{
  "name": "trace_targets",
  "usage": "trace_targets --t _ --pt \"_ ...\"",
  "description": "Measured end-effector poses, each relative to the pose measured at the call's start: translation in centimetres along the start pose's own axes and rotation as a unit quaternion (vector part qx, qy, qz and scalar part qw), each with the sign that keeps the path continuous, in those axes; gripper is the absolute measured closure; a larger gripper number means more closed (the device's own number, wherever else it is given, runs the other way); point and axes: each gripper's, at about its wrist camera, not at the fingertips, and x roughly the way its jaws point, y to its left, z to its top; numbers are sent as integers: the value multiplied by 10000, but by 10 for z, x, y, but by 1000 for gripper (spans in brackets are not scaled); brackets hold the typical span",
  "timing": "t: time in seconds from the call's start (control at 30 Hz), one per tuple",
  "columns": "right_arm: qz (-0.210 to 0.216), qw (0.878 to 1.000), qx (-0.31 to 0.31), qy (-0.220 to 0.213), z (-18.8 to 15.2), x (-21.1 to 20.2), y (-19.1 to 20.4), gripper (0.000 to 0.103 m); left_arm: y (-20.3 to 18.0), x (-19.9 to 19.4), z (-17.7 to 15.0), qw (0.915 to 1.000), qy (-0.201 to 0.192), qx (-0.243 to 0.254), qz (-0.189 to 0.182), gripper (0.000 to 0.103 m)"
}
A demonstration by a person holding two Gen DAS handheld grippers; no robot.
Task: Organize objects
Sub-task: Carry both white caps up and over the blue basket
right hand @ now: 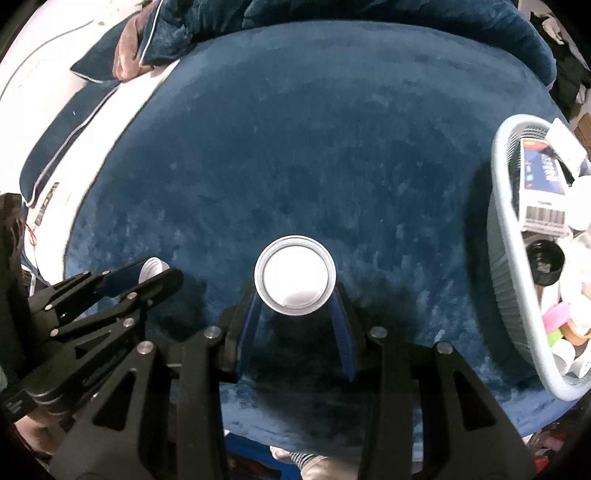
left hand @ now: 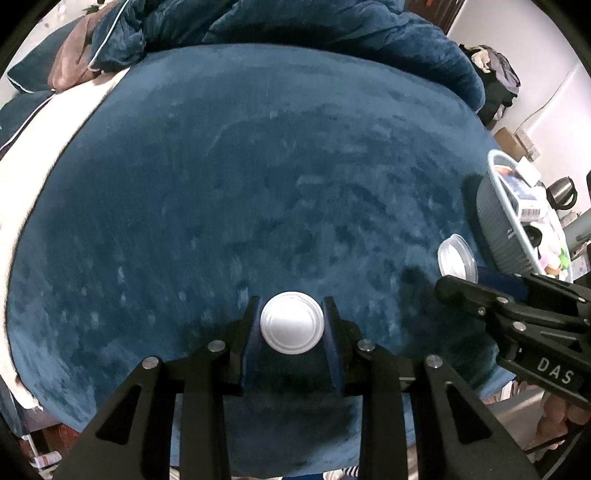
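My left gripper (left hand: 291,306) is shut on a small white round cup (left hand: 291,325), which sits end-on between the blue pads above the dark blue blanket (left hand: 258,177). My right gripper (right hand: 295,295) is shut on a second round cup (right hand: 295,277), white inside with a clear greyish rim. The two grippers are side by side. In the left wrist view the right gripper (left hand: 476,280) shows at the right edge with its cup (left hand: 456,260). The right wrist view has the left gripper (right hand: 147,275) at the left, with the white cup (right hand: 153,267) partly hidden behind its fingers.
A pale blue ribbed basket (right hand: 506,236) stands on the blanket to the right, holding a barcoded box (right hand: 543,184), a black lid and several small items. Bunched blue bedding (left hand: 295,26) and pillows lie at the back, and a white sheet (left hand: 48,147) runs along the left.
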Motion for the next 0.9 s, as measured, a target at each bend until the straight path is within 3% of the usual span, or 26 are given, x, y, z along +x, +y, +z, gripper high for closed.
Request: trace_targets --t 0.43,0.9 --pt "181 9982 347 -460 3 -39 -11 64 -39 -25 24 9987 -375 341 -104 71" --pt "140 9879 1201 -973 -8 -78 -67 64 -125 -36 38 9931 -521 910 -528 71"
